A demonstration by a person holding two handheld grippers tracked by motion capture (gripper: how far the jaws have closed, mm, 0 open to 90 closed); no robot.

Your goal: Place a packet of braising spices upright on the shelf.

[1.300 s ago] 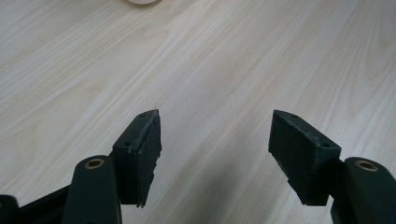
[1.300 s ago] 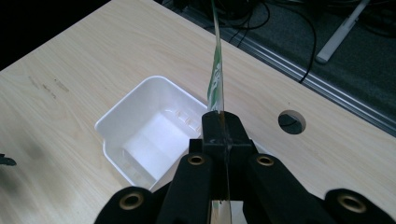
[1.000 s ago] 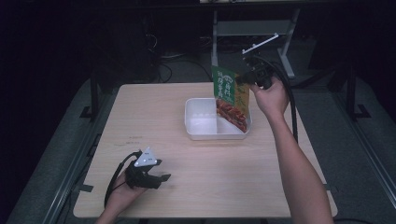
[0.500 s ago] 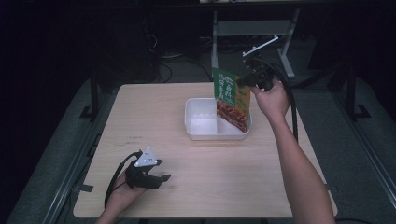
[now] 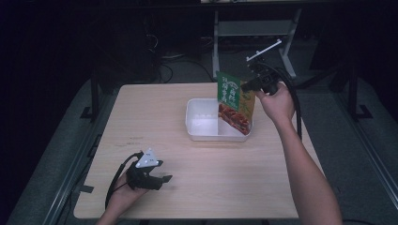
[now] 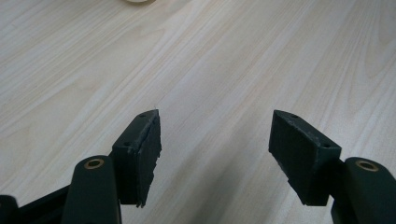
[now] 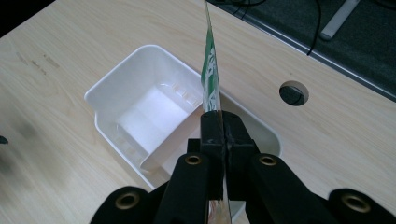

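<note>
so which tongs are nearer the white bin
Right. The right tongs hold the food packet just above the white bin; the left tongs rest open at the table's near-left edge, well away.

The food packet [image 5: 236, 103] sits a little lower over the white tray [image 5: 202, 126] than a second ago, moving a bit toward the tray's right side. The right gripper [image 5: 248, 85] comes down with it, pinching its top edge.
</note>
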